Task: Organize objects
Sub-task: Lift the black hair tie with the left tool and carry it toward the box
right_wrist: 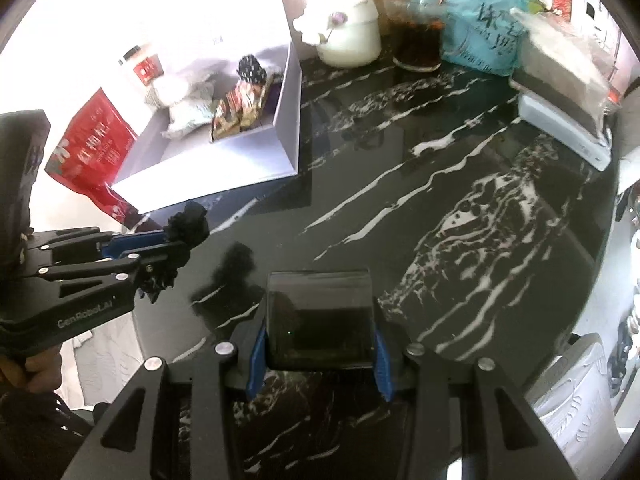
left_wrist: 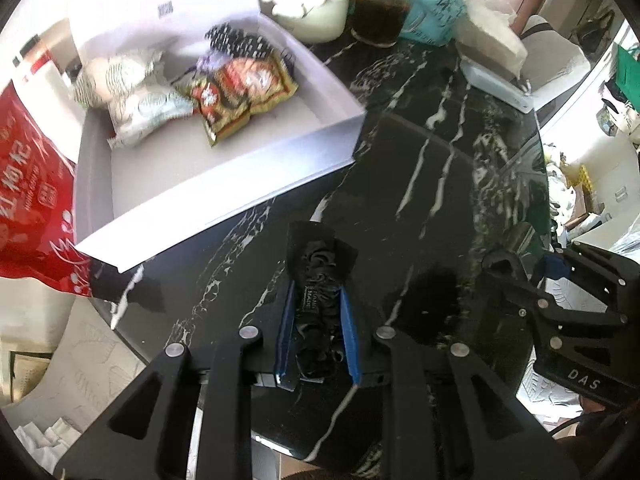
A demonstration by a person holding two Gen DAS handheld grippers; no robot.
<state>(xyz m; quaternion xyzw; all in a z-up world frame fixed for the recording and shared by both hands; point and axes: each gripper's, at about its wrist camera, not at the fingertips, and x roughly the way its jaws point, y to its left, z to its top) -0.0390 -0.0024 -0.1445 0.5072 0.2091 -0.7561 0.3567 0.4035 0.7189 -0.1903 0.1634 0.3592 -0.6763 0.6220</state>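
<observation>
My left gripper (left_wrist: 318, 316) clamps a soft black fabric bundle (left_wrist: 320, 280), light and floppy (held mid-body). My right gripper (right_wrist: 318, 336) clamps a stiff, slippery dark case (right_wrist: 320, 320) above the surface (right_wrist: 440, 200), near the white box (right_wrist: 240, 160).

table (right_wrist: 460, 184) mid bare; white box (left_wrist: 224, 200) left, clutter along back.

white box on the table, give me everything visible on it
The white box is a shallow, open, rigid-looking tray with low straight walls; a white panel, maybe its lid, rises behind. It sits flat on the black marbled table, one corner pointing toward the table's middle. Inside, bunched at the far end: pale snack packets, a red-and-gold packet and a black dotted one. The near floor is bare. A red bag lies against its left side. Neither gripper touches it.
</observation>
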